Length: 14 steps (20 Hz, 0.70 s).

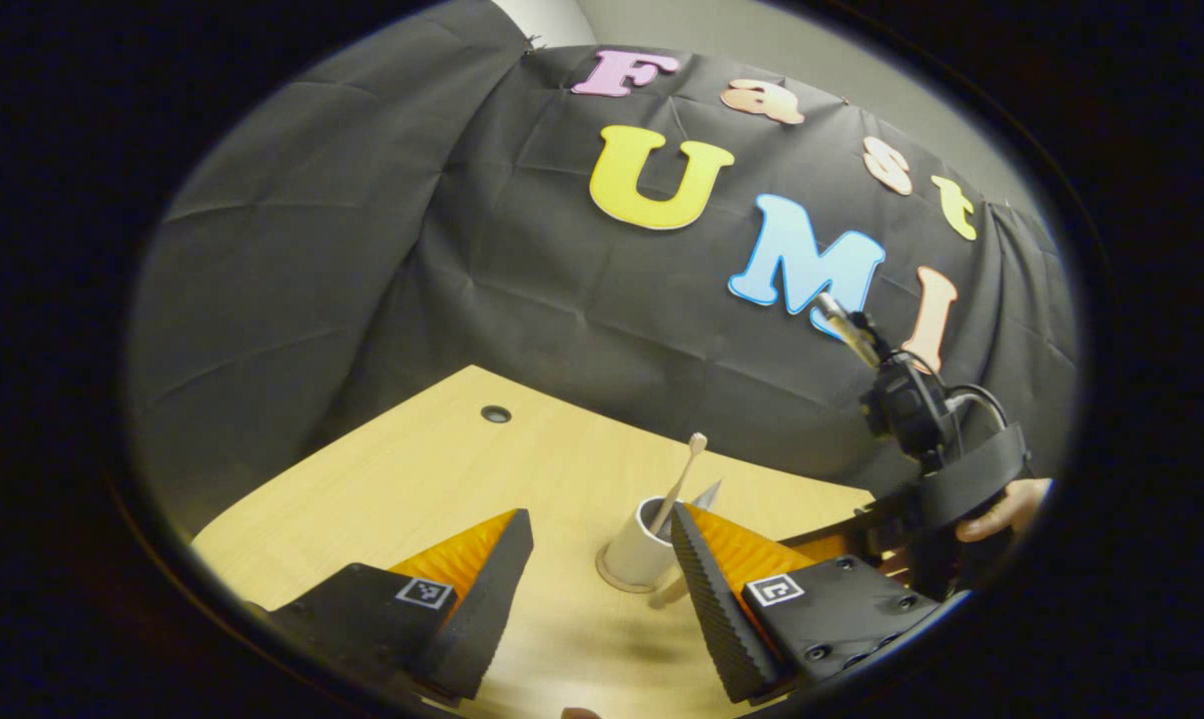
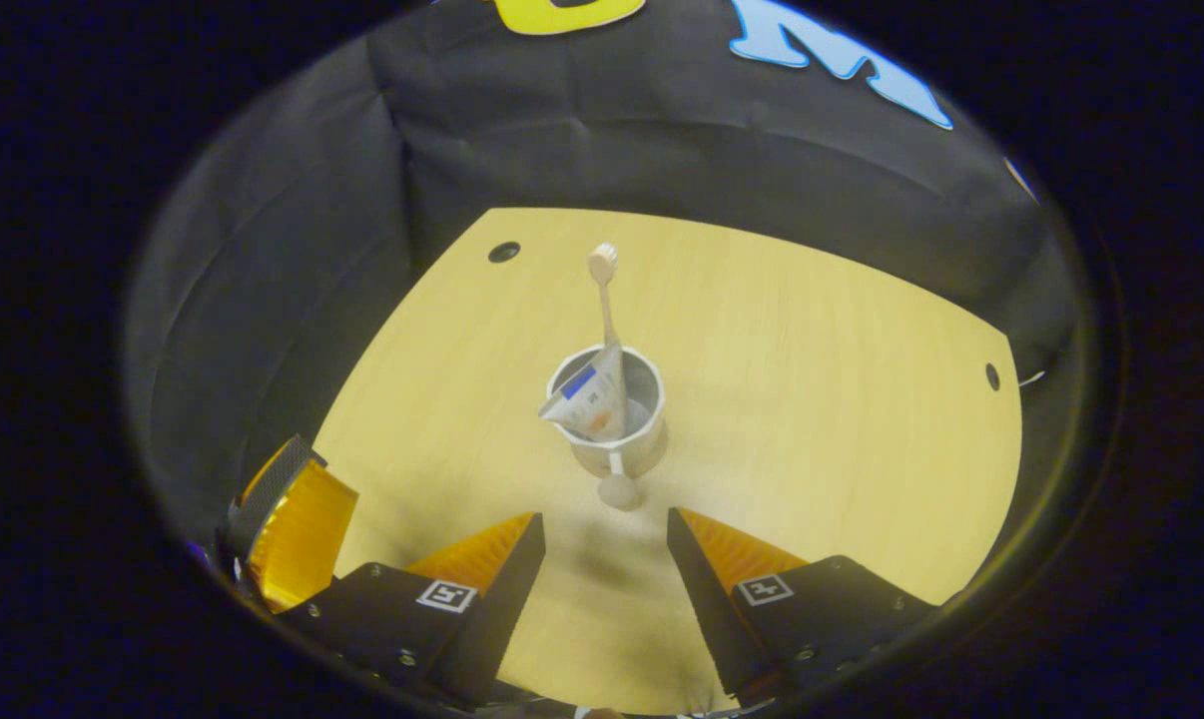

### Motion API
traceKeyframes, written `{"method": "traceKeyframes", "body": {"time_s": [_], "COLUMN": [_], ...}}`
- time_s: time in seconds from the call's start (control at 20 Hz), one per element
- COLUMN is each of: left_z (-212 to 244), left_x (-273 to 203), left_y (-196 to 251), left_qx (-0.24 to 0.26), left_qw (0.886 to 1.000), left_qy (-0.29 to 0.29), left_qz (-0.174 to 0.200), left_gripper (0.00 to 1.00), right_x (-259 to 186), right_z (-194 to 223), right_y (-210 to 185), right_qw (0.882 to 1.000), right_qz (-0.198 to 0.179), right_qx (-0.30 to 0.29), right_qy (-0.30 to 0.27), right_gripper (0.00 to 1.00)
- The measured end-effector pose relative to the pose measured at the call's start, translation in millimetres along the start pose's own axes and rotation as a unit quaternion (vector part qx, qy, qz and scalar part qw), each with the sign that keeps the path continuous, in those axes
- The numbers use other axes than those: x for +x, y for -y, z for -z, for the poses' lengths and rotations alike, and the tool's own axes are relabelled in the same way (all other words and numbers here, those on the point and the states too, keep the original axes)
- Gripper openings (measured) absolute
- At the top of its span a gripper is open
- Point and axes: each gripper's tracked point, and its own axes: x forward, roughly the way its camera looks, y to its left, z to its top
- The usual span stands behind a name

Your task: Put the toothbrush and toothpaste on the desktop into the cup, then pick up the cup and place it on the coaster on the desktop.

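**Cup loaded and resting on the coaster**

Cup first: the white cylindrical cup (image 2: 610,419) stands upright near the middle of the pale wooden counter (image 2: 812,399), and in the left gripper view it sits on a thin round tan coaster (image 1: 630,582) whose edge rings its base. In the right gripper view a small round tab (image 2: 619,491) pokes out from beneath the cup at six o'clock; I cannot tell what it is.

Inside the cup, the slim wooden toothbrush (image 2: 603,290) leans toward twelve o'clock with its rounded head well above the rim, and the white toothpaste tube (image 2: 589,401) with a blue patch rests against the rim at nine o'clock, its crimped end up.

The left gripper (image 1: 602,559) has its jaws spread, the cup lying beyond them and partly hidden behind the finger at three o'clock; neither finger appears to press on it. The right gripper (image 2: 605,559) hovers above with jaws spread wide and nothing between them, the cup just ahead at twelve o'clock. In the left gripper view that same tool shows at three o'clock, with the hand (image 1: 1006,509) that holds it.

Judging from this, both loading steps and the placing look done. The next move calls only for drawing both grippers clear without brushing the tall toothbrush or tipping the cup.
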Motion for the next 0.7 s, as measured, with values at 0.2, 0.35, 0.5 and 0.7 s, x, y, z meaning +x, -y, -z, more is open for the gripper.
{"method": "traceKeyframes", "body": {"time_s": [0.2,0.35,0.5,0.7], "left_z": [-7,-15,-22,-24], "left_x": [1,-2,-10,-25], "left_y": [25,49,69,90], "left_qx": [0.01,0.025,0.037,0.052], "left_qw": [1.0,0.999,0.998,0.996], "left_qy": [0.004,0.01,0.013,0.016], "left_qz": [0.013,0.028,0.046,0.065], "left_gripper": [0.91,0.91,0.91,0.91], "right_x": [-51,-94,-125,-160], "right_z": [-5,-6,-4,-3], "right_y": [26,48,65,81], "right_qw": [0.996,0.987,0.978,0.96], "right_qz": [0.029,0.065,0.091,0.122], "right_qx": [0.013,0.017,0.02,0.014], "right_qy": [0.086,0.147,0.187,0.251], "right_gripper": [0.79,0.79,0.79,0.79]}}
